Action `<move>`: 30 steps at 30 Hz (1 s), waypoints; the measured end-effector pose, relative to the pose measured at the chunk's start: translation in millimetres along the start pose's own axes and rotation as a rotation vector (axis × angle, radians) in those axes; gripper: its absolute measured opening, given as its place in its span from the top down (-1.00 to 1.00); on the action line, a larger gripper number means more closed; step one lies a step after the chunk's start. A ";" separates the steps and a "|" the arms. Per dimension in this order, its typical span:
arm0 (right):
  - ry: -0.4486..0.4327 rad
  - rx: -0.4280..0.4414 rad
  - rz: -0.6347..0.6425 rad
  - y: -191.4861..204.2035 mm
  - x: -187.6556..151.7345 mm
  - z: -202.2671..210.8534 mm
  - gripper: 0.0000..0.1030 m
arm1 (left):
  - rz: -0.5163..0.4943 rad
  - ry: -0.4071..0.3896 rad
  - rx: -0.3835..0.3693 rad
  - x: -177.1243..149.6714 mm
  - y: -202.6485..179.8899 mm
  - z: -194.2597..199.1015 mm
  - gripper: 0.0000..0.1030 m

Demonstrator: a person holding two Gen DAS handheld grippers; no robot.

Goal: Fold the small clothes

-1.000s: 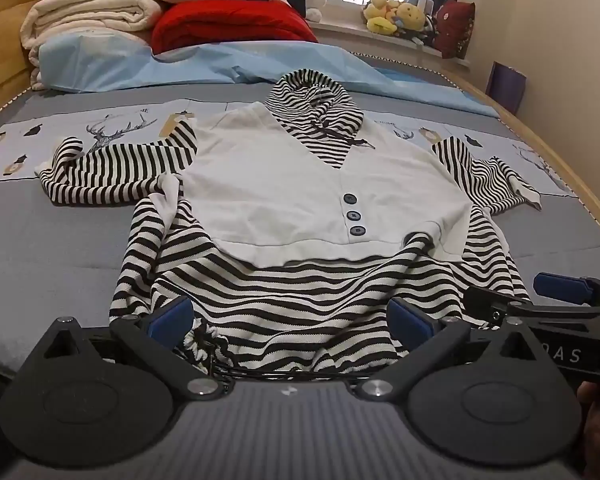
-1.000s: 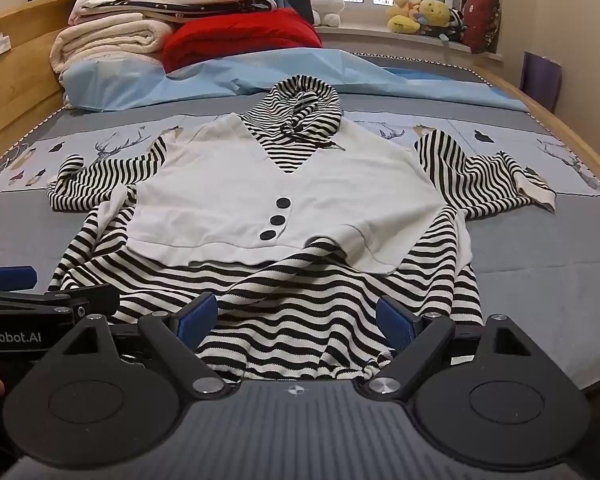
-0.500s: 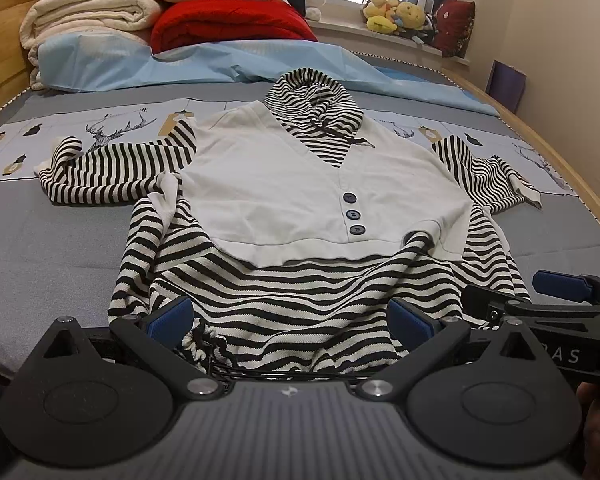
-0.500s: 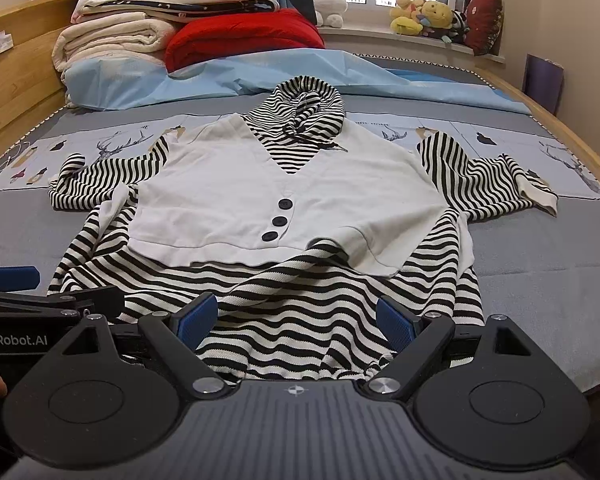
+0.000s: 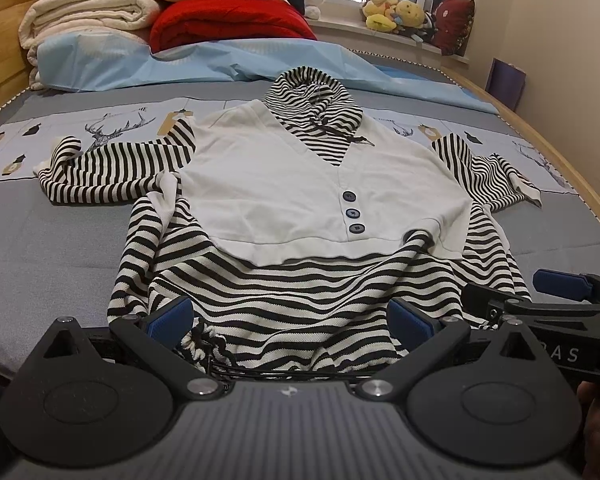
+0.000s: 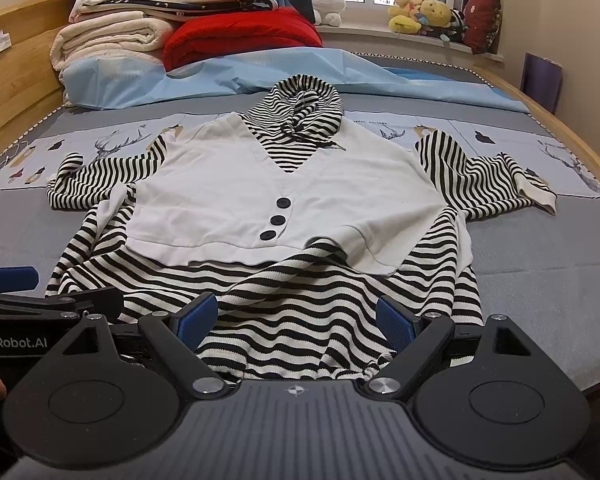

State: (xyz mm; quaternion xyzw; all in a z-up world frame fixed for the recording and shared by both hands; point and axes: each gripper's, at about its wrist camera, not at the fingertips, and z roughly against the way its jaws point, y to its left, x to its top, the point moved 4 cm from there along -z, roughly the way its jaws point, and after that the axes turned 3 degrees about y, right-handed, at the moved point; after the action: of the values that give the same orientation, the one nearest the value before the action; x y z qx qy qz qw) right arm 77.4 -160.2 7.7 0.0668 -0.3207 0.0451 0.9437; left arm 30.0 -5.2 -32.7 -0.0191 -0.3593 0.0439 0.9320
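Observation:
A small hooded top (image 5: 300,184) (image 6: 284,192), white-fronted with three dark buttons and black-and-white stripes, lies face up on the grey bed, hood away from me and sleeves spread to both sides. My left gripper (image 5: 292,318) hovers open over the left part of the striped hem, blue pads wide apart with cloth between them but not pinched. My right gripper (image 6: 296,318) is likewise open over the right part of the hem. Each gripper shows at the edge of the other's view: the right gripper (image 5: 556,292) and the left gripper (image 6: 28,296).
Folded blankets (image 5: 96,12) and a red quilt (image 5: 228,20) are stacked at the head of the bed behind a light blue sheet (image 5: 220,64). Plush toys (image 6: 424,16) sit on the windowsill. A wooden bed rail (image 5: 548,160) runs along the right.
Both grippers have crept slightly forward over the hem; the top has not moved and both stay open.

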 end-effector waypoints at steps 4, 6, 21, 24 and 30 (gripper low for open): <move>-0.001 -0.001 -0.002 0.0 0.3 0.5 -0.69 | -0.001 0.001 0.001 -0.2 0.2 -0.2 -0.99; -0.002 -0.002 -0.002 -0.1 0.3 0.7 -0.69 | -0.001 0.002 -0.001 0.8 0.8 -0.6 -0.99; -0.051 -0.007 -0.227 -156.4 68.5 -2.3 0.27 | -0.079 0.163 -0.015 77.2 126.1 -42.2 -0.10; 0.117 -0.016 -0.254 -183.7 52.2 -43.3 0.24 | 0.095 0.365 -0.050 59.0 153.3 -76.8 -0.09; 0.390 0.019 -0.393 -207.6 11.8 -101.6 0.23 | 0.216 0.435 0.045 48.0 171.3 -113.2 -0.09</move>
State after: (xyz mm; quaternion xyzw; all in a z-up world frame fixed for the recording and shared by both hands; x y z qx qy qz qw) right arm 174.1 -348.8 -85.0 0.1267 -0.1135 -0.1239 0.9776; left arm 129.7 169.4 -96.0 -0.0458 -0.1451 0.1463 0.9775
